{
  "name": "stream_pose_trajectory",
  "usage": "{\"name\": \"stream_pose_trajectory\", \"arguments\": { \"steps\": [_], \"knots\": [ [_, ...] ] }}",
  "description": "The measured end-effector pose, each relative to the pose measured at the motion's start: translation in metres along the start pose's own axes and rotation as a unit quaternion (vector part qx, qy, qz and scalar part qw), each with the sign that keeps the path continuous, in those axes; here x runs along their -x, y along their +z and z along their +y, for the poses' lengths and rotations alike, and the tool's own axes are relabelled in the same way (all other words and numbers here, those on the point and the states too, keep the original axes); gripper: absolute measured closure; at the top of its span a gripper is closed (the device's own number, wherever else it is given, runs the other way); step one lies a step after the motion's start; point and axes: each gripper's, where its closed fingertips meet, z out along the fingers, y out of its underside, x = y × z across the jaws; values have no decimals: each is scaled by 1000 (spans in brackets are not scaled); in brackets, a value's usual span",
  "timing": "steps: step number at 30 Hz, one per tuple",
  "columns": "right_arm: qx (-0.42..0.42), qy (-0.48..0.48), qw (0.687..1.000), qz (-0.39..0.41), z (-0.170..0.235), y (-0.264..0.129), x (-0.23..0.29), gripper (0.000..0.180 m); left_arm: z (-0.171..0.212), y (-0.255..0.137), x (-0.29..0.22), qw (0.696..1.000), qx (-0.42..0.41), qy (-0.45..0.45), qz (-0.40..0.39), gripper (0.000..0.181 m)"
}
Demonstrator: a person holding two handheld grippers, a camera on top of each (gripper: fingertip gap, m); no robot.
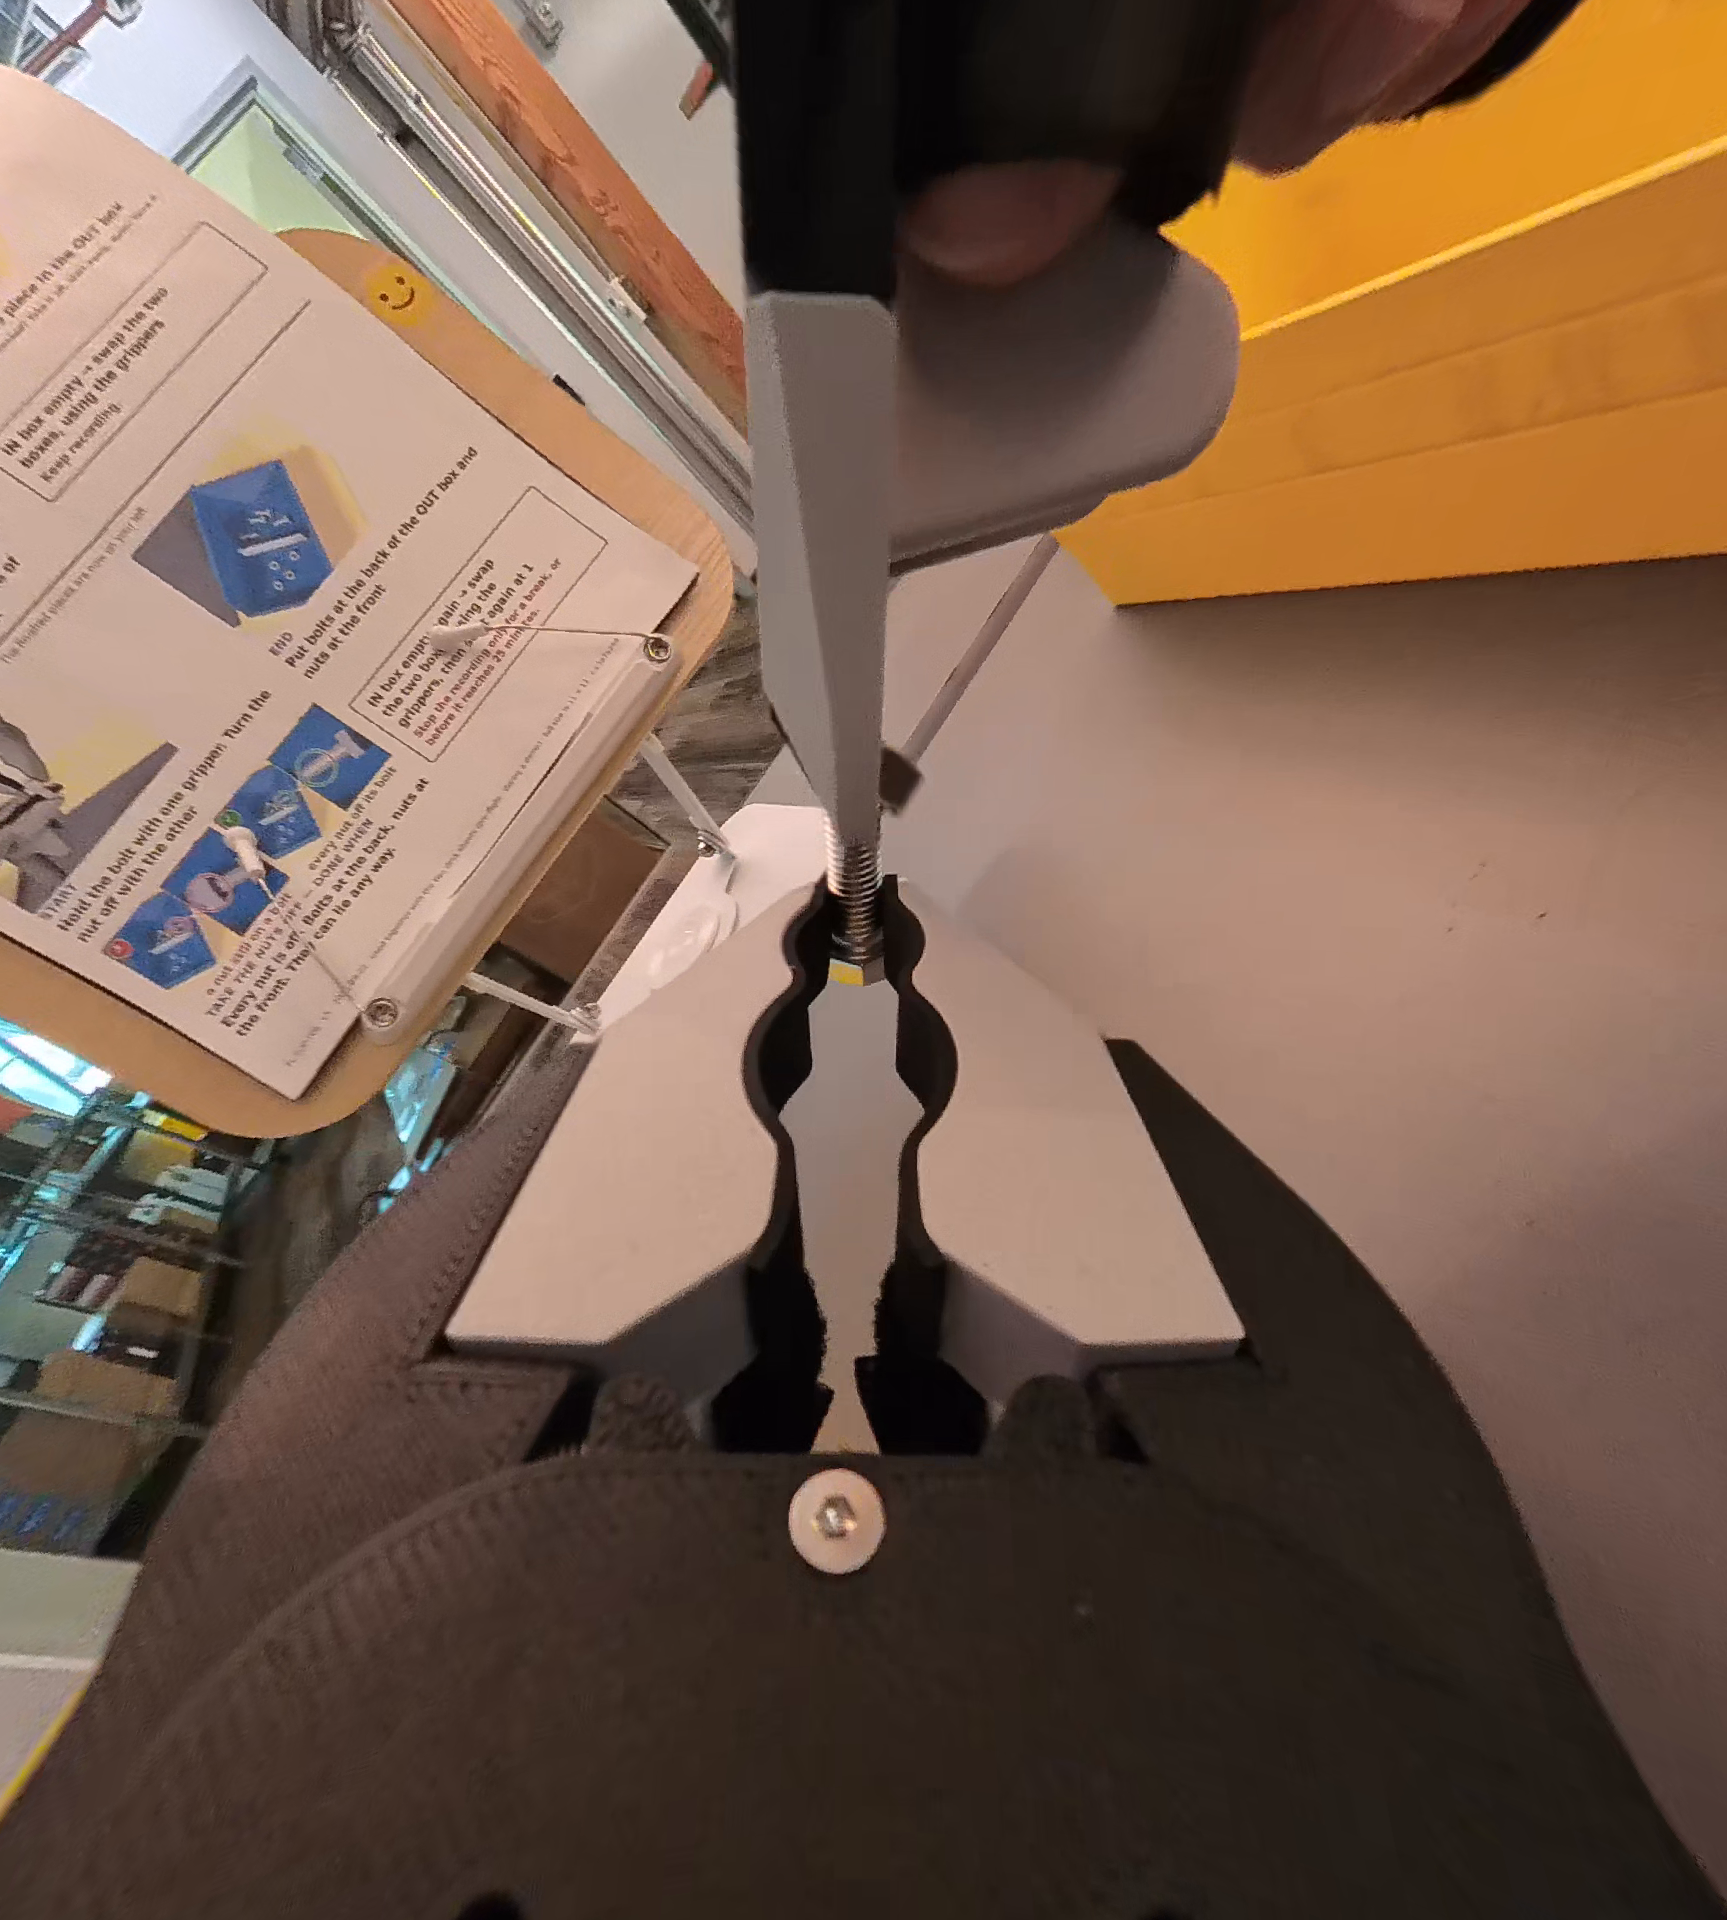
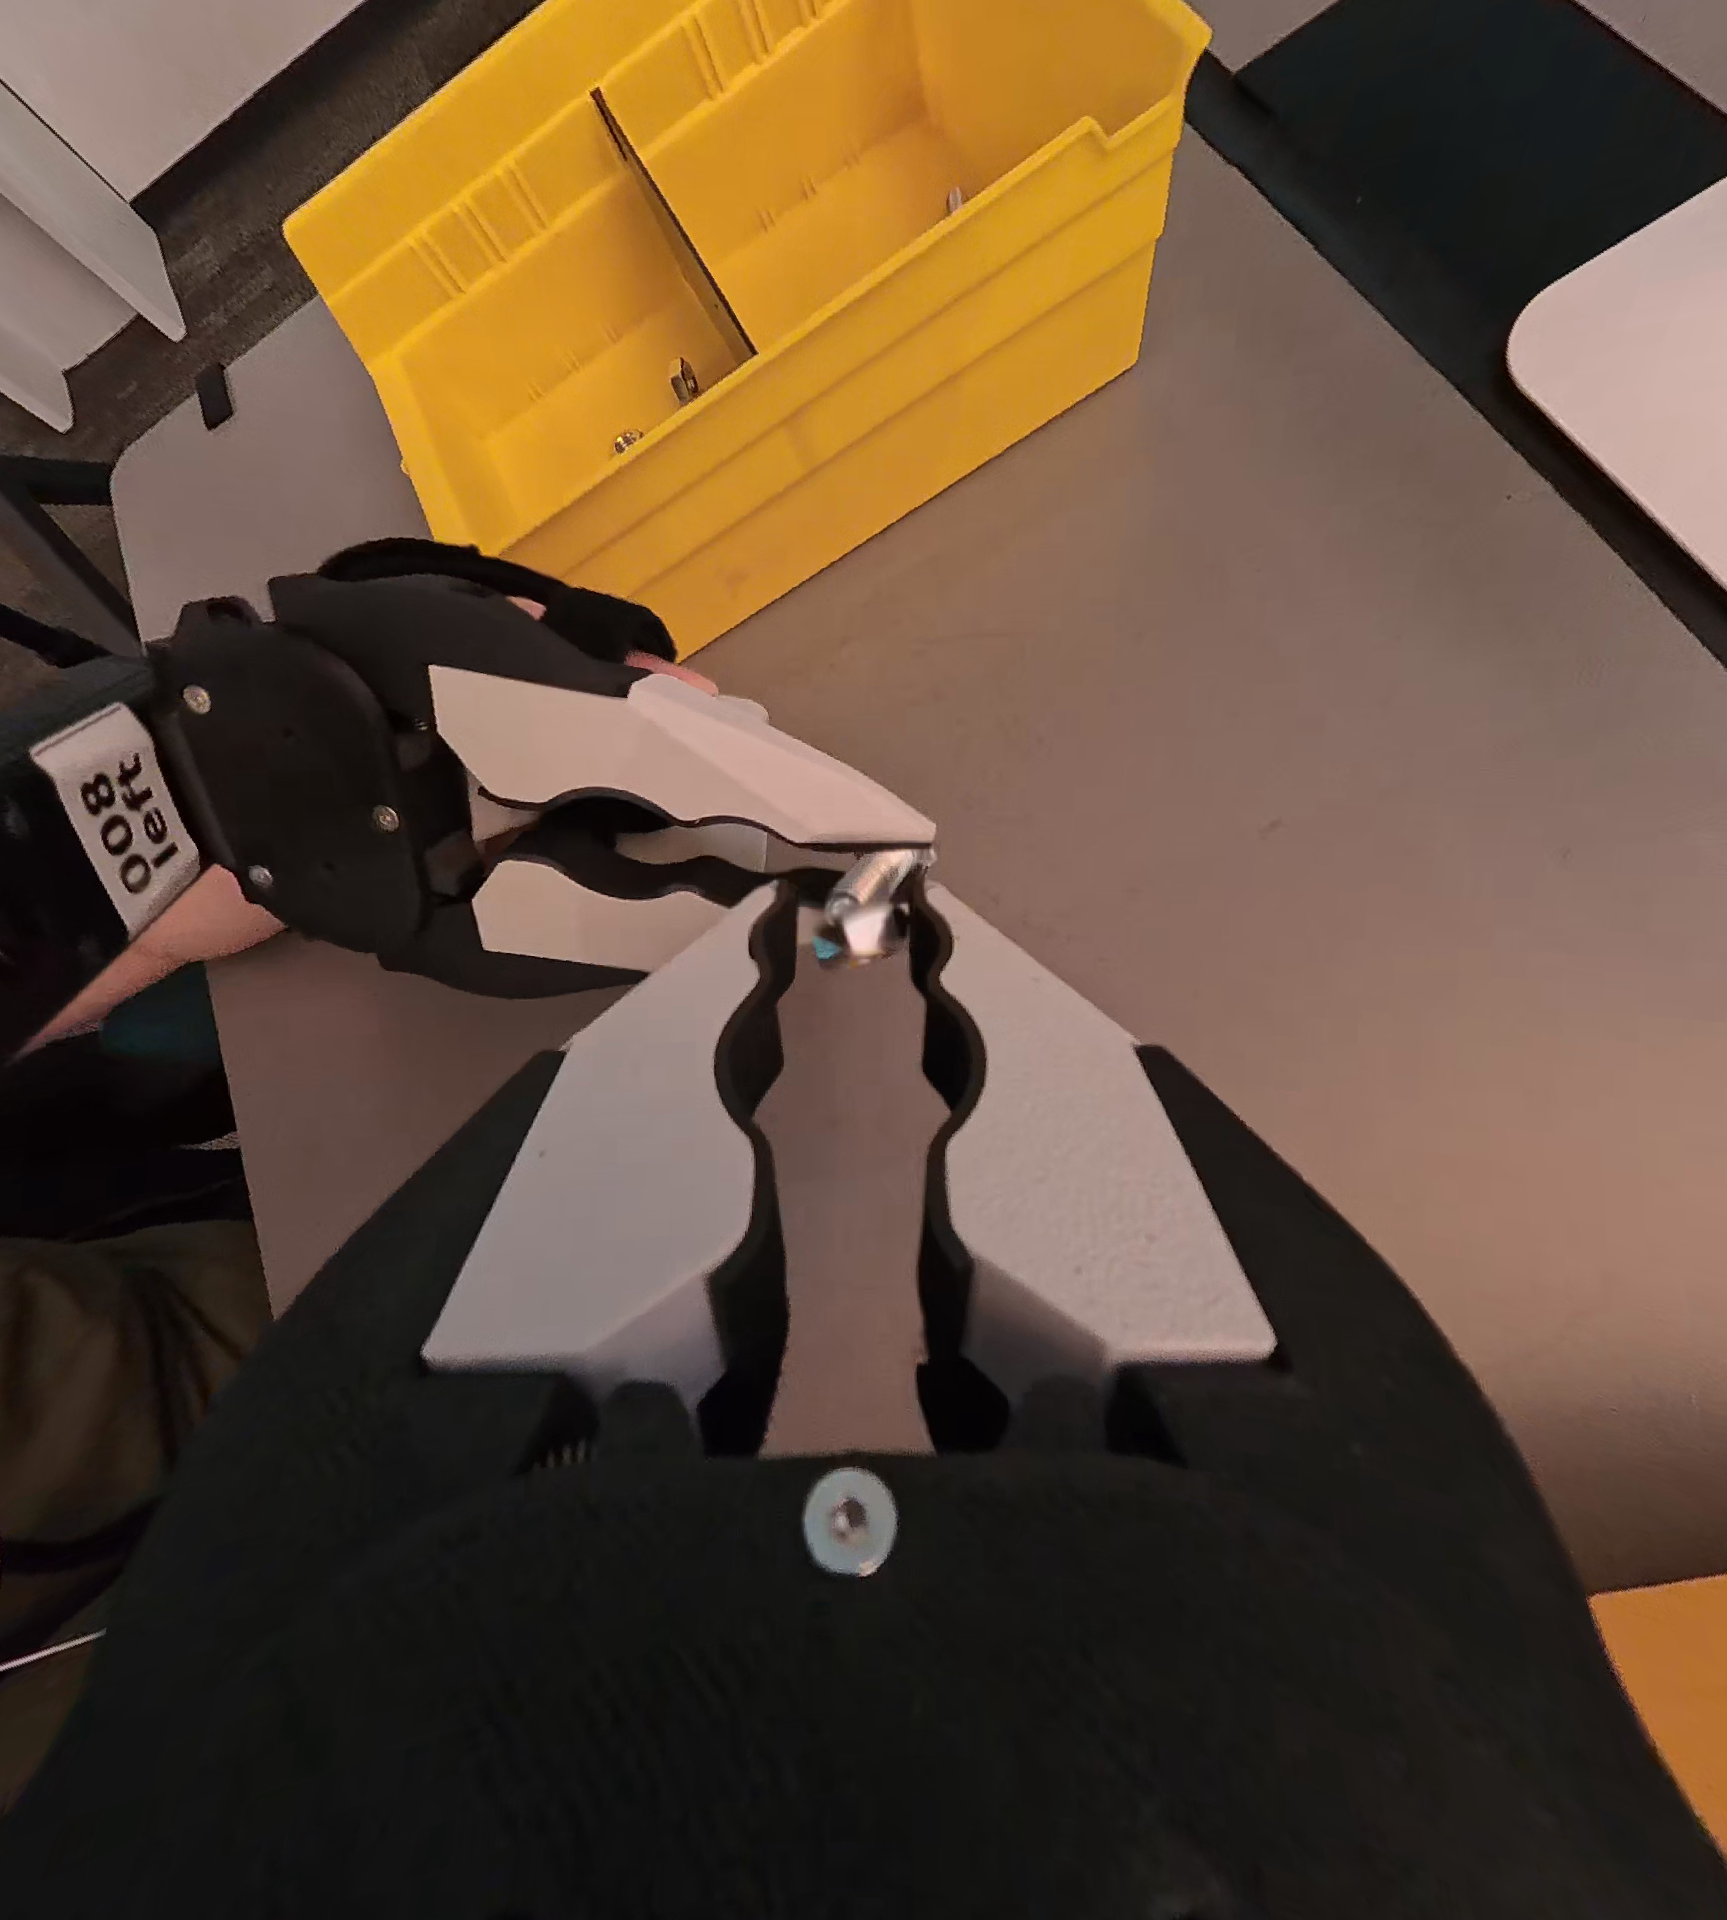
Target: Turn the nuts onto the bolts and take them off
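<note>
Gripping the hex nut (image 1: 851, 971) between its two tips, the left gripper (image 1: 854, 940) is sitting at the centre of the left wrist view, jaws clenched on the part. A threaded bolt (image 1: 851, 878) is running upward from that nut into the tips of the right gripper (image 1: 843, 800), which is reaching down from the top of the frame and clamping the shank.

In the right wrist view, the right gripper (image 2: 854, 914) is closing on the fastener at frame centre, with the bolt (image 2: 874, 878) and the nut (image 2: 843, 935) showing between its tips. The left gripper (image 2: 900, 842) is entering from the left edge, held by a gloved hand (image 2: 485, 613), and is meeting the same fastener.

Both tools are working above the grey table (image 2: 1254, 883). A yellow bin (image 2: 765, 343) with a divider is standing at the upper middle of that view, with small metal parts (image 2: 680, 379) lying in its left compartment. An instruction sheet on a stand (image 1: 246, 623) is occupying the upper left of the left wrist view.
</note>
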Motion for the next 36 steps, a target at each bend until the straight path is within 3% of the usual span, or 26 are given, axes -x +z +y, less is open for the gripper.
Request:
{"name": "stream_pose_trajectory", "arguments": {
  "steps": [2, 11, 14, 17, 19, 21, 24, 27, 30, 33, 36],
  "knots": [
    [-11, -16, 1000, 4, -4, -1, 0, 150, -3, -1, 0, 1000, -9, -24, 10, 173],
    [-30, -87, 995, 37, -10, -17, -10, 149, -1, -3, 14, 990, -26, -140, 24, 174],
    [29, -167, 985, -29, 11, -9, 25, 152, 3, -4, 23, 984, -30, -172, 17, 173],
    [109, -320, 918, -206, 63, -9, 114, 166, 6, -5, 27, 982, -32, -185, 14, 173],
    [133, -399, 872, -248, 89, -3, 154, 180, 7, -6, 29, 979, -38, -199, 13, 173],
    [177, -403, 830, -343, 120, 1, 200, 180, 7, -7, 30, 974, -46, -223, 21, 173],
    [242, -414, 802, -355, 156, 40, 220, 180, 8, -8, 36, 966, -59, -250, 28, 173],
    [230, -379, 818, -367, 163, 72, 238, 180, 6, -15, 48, 955, -87, -283, 28, 174],
    [169, -392, 849, -310, 159, 99, 247, 180, 1, -21, 57, 944, -119, -305, 32, 174],
    [138, -398, 871, -252, 165, 109, 256, 180, 1, -22, 61, 947, -122, -295, 26, 174],
    [118, -354, 883, -285, 179, 103, 297, 180, -3, -25, 63, 950, -129, -284, 21, 174]
  ]
}}
